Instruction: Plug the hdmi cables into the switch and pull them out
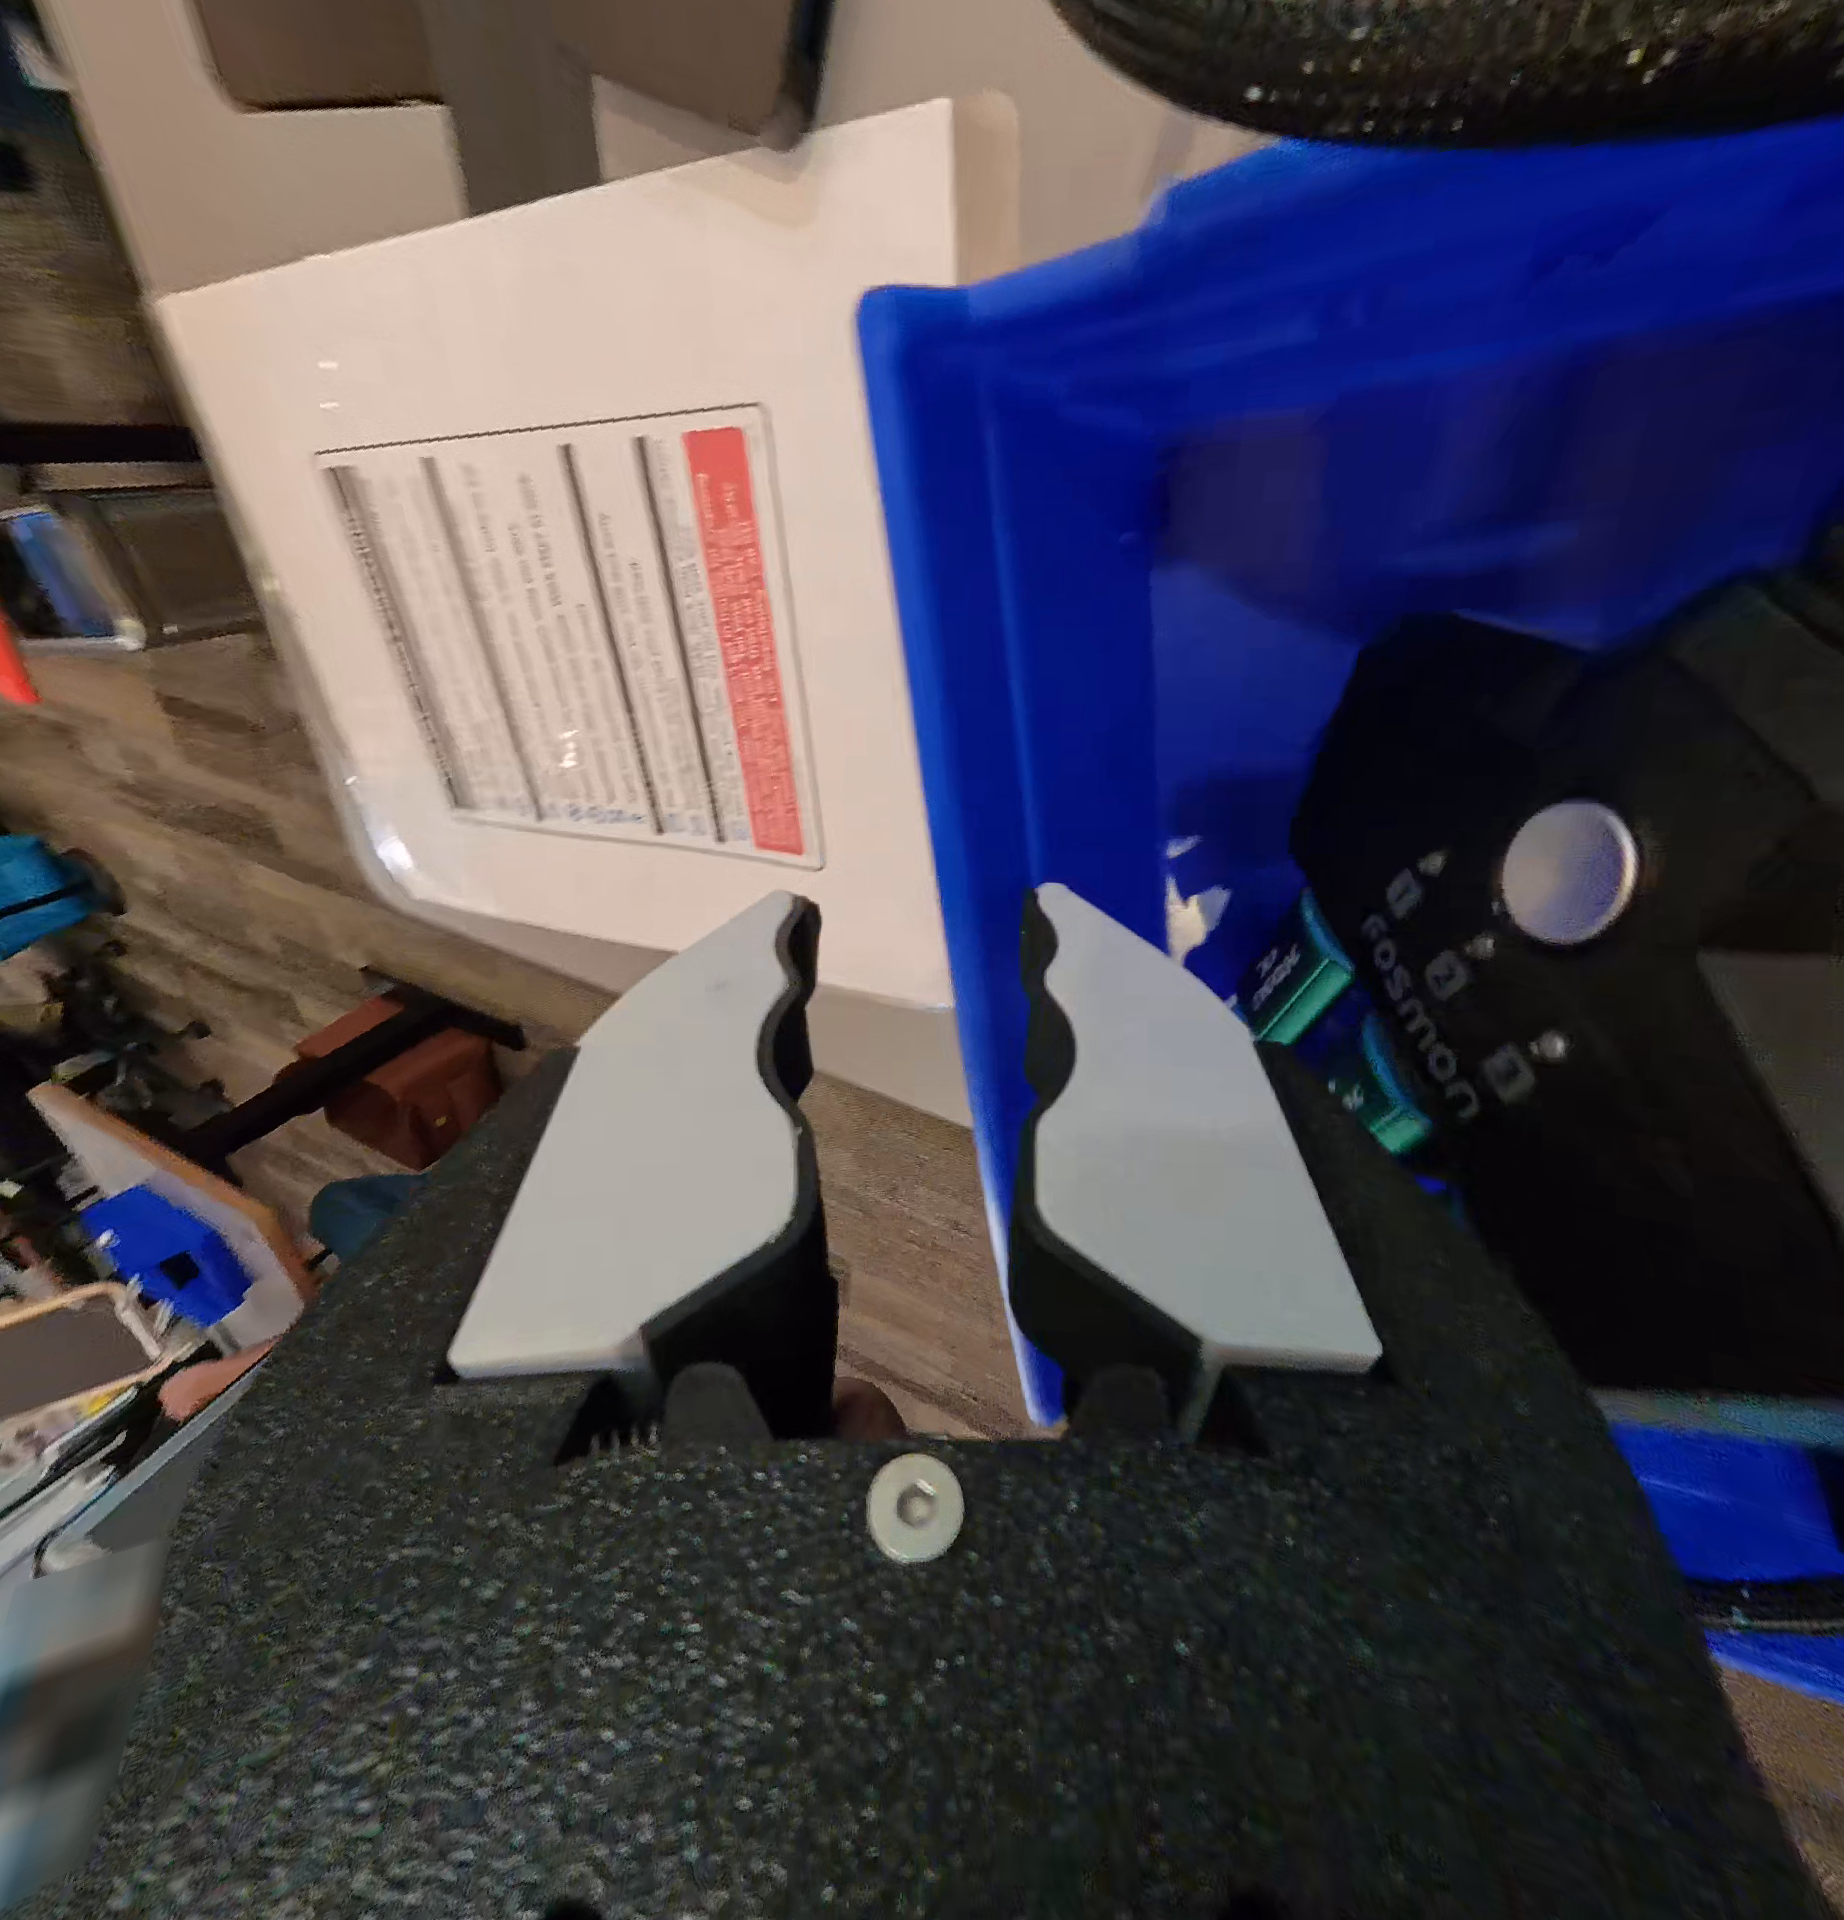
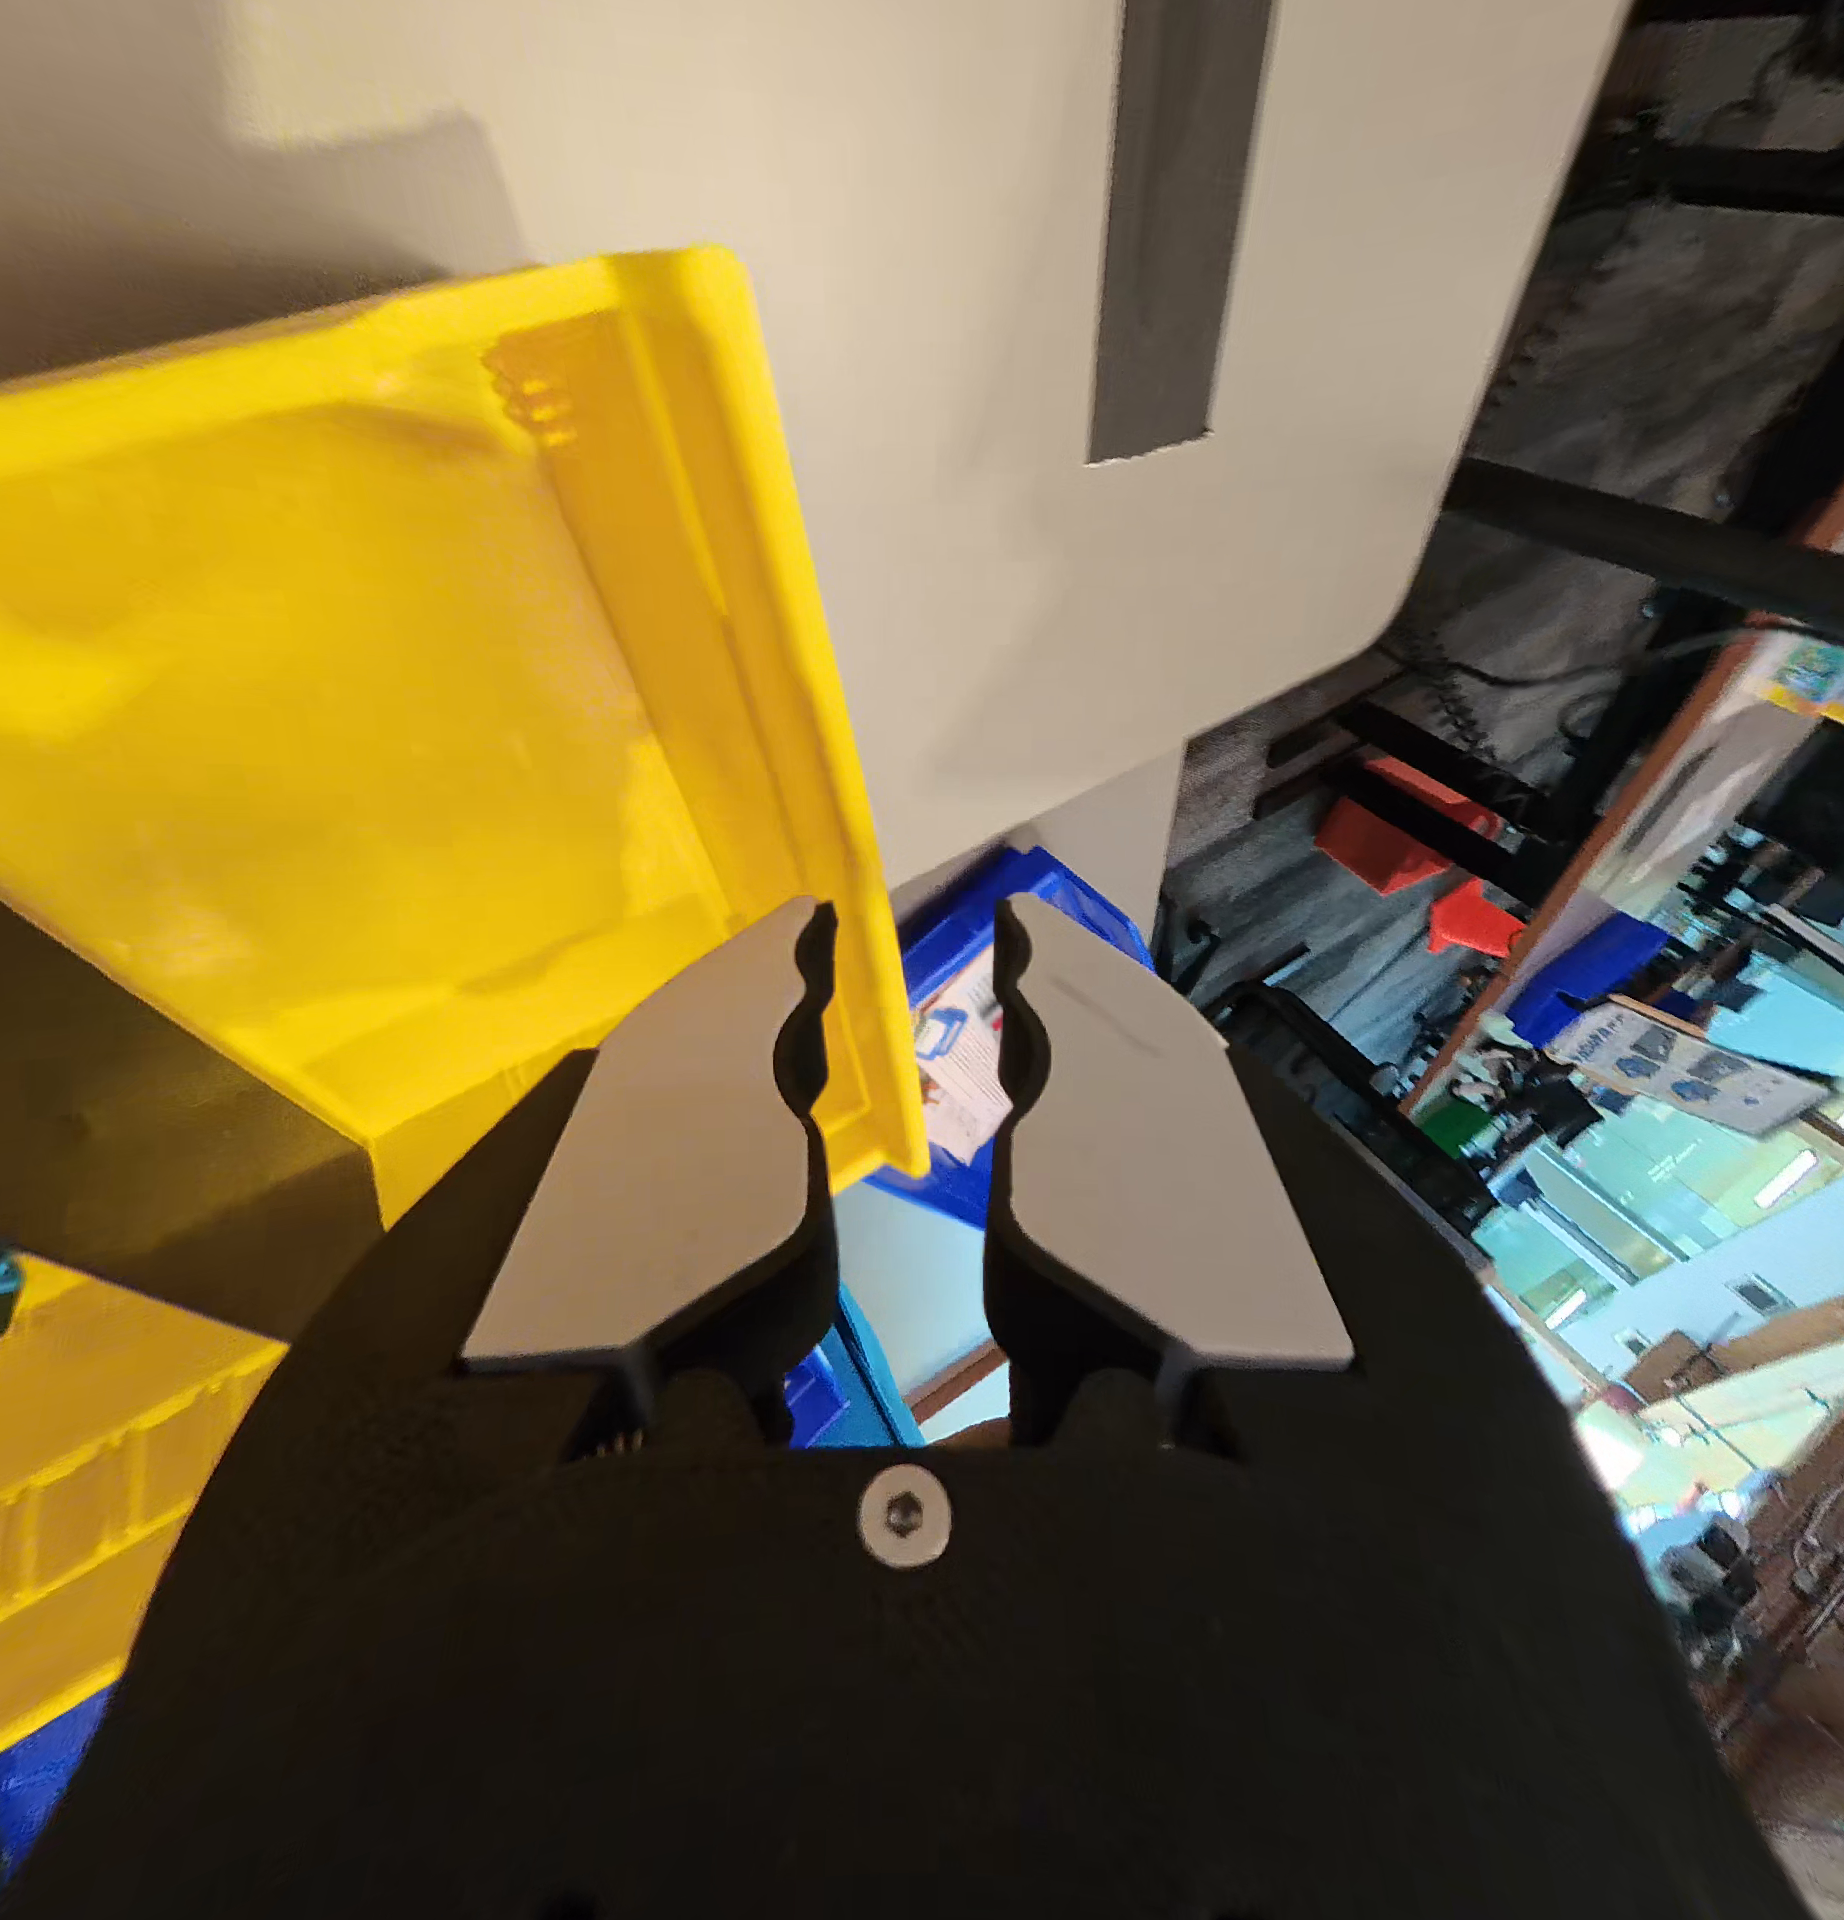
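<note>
Blue bin (image 1: 1053, 644): its wall stands between the parted fingers of the left gripper (image 1: 918, 997), ungripped, beside 1 pad. Right gripper (image 2: 913, 997) likewise straddles the yellow bin (image 2: 378, 644) rim, unclamped.

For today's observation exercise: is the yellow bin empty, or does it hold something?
Apparently empty: the yellow bin shows only bare yellow inside, though the right claw hides its lower corner.
</note>
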Demonstrator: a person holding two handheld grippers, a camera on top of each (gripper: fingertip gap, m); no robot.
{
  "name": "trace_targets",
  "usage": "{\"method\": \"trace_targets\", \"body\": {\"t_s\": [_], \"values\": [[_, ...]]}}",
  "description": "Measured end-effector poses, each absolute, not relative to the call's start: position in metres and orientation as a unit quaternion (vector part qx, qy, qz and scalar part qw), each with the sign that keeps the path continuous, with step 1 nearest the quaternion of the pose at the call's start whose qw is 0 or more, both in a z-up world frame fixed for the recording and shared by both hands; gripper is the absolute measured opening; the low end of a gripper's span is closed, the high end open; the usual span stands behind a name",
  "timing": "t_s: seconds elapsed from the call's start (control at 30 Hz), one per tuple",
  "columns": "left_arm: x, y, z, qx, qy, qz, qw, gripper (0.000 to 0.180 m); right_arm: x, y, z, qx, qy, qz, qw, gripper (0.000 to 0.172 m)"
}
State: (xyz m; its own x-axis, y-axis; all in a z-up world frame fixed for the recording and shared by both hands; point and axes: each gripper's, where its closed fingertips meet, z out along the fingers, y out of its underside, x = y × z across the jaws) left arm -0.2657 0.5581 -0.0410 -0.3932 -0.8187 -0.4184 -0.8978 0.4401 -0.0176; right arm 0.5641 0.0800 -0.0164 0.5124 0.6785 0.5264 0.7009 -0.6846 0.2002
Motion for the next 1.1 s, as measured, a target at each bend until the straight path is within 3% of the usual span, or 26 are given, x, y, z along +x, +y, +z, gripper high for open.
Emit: {"method": "trace_targets", "body": {"t_s": [0.2,0.37,0.57,0.8,0.97,1.1], "values": [[-0.275,0.557,0.029,-0.538,0.766,0.139,0.321,0.039,0.523,0.067,0.039,-0.873,-0.334,-0.334,0.122,0.029],[-0.275,0.506,0.065,-0.558,0.732,0.082,0.383,0.043,0.416,0.054,0.025,-0.883,-0.312,-0.297,0.185,0.029],[-0.281,0.427,0.045,-0.575,0.750,0.039,0.326,0.050,0.266,0.044,-0.041,-0.897,-0.311,-0.185,0.253,0.028],[-0.319,0.410,0.017,-0.603,0.696,0.161,0.354,0.054,0.223,0.045,-0.112,-0.895,-0.258,-0.171,0.321,0.029],[-0.310,0.435,0.014,-0.591,0.666,0.204,0.405,0.061,0.220,0.053,-0.119,-0.883,-0.214,-0.167,0.383,0.009],[-0.302,0.458,0.006,-0.558,0.696,0.273,0.359,0.060,0.220,0.053,-0.117,-0.879,-0.203,-0.153,0.404,0.007]]}}
